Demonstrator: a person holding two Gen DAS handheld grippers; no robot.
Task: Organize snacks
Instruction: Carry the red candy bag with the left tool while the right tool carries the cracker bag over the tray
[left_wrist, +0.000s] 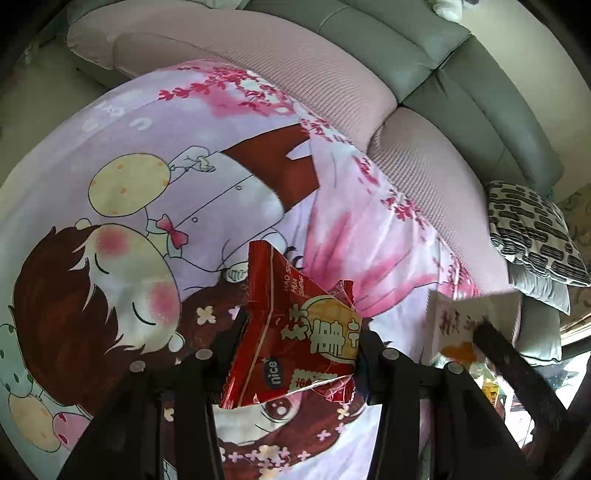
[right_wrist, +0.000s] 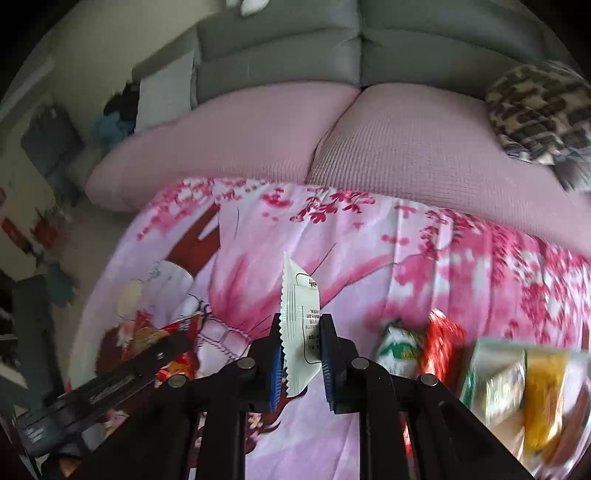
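- While both grippers carry a packet above the cartoon-print cloth (left_wrist: 122, 192), the step in hand looks like bringing each snack to its group; I judge it goes best if each packet travels level and is set down flat beside its like, not dropped
- Left gripper (left_wrist: 301, 332): its jaws stand part open and clamp the red packet (left_wrist: 295, 332) across its middle; the packet sticks up past the fingertips and bulges a little, so the hold looks firm but the foil may slip if squeezed less
- Right gripper (right_wrist: 298, 356): its blue pads are pressed close on the white packet (right_wrist: 301, 332), which stands edge-on with its serrated seam toward the left pad; so thin a hold could let the packet swivel, so a slow wrist seems wise
- To the right of it a heap of snacks (right_wrist: 498, 373) lies on the cloth, green, red and yellow wrappers touching one another; blur hides their labels
- Behind, the pink cushions (right_wrist: 240, 129) and the patterned pillow (right_wrist: 539, 114) stay well apart from the work; the two grippers are near each other, so the nearest obstacle to each is likely the other
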